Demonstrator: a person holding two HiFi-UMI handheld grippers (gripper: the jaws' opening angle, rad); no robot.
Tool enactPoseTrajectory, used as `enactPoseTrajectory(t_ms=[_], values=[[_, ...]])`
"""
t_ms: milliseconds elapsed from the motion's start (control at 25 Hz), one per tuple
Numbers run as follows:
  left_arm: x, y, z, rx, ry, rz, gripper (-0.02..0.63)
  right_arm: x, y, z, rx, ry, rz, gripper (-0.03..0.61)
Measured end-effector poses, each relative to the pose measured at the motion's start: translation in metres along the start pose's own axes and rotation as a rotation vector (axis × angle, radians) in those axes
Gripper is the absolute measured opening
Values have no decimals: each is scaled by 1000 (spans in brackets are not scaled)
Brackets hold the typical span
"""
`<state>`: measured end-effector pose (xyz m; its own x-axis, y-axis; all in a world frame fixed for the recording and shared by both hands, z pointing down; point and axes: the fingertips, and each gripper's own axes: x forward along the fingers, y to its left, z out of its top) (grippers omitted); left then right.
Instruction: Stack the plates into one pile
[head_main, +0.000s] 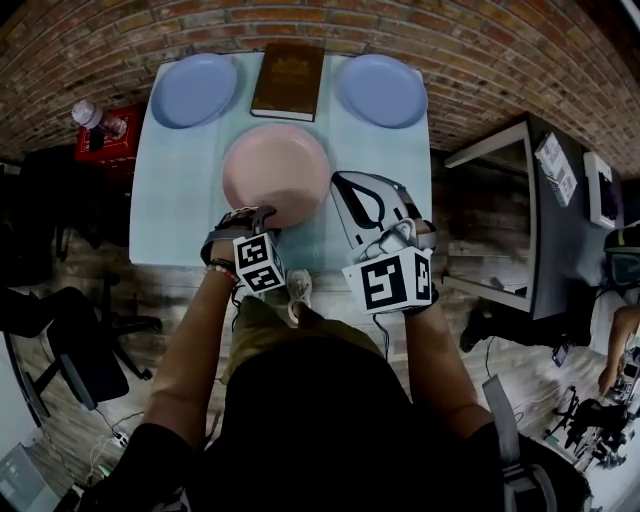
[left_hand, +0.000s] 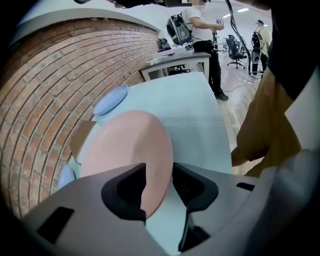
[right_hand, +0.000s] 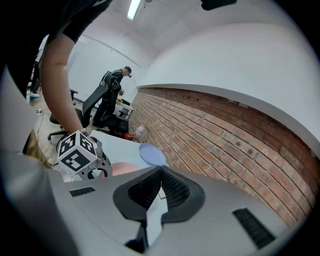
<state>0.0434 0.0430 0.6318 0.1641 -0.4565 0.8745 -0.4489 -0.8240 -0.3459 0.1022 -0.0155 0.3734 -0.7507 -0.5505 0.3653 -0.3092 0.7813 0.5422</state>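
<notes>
Against brick wall (head_main: 450, 40): light-blue table (head_main: 180, 210). Flat at its centre, toward near edge: pink plate (head_main: 275, 165). At far corners, well apart: left blue plate (head_main: 193, 90) and right blue plate (head_main: 381, 90), with brown book (head_main: 288, 80) between. Nothing stacked yet.

Step in hand, likely: taking pink plate by its near rim for first stack. Next move, probably: lift, carry over a blue plate, set down centred. Calls for level hold, since a one-edge grip is prone to sag.

At that near rim: left gripper (head_main: 264, 216), jaws narrowed onto it, rim pinched between pads. Just beside plate's right edge: right gripper (head_main: 347, 185), jaws pressed together, empty.
</notes>
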Motion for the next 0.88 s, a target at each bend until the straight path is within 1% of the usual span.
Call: enactPoseTrajectory(t_ms=[160,320,640,680,720,760,880], values=[[5,-1,-1,26,16,1,169,-2,1,-1,-4,5,0,34],[11,-2,-4,21,45,-8,164,-4,1,-2,-10,7,1,34],[12,0,-5,11,49,-29,163,-5,-1,-6,-7,11,-1,34],[12,-2,-4,13,51,-37,157,-5,-2,-7,-7,11,-2,34],[12,-5,-4,25,56,-44,138,-6,-2,-6,-7,10,-2,34],[12,-8,-4,49,63,-43,83,-7,-2,-6,-8,8,-2,34],[9,-10,-2,138,81,-6,57,-8,-1,-5,-11,3,-1,34]])
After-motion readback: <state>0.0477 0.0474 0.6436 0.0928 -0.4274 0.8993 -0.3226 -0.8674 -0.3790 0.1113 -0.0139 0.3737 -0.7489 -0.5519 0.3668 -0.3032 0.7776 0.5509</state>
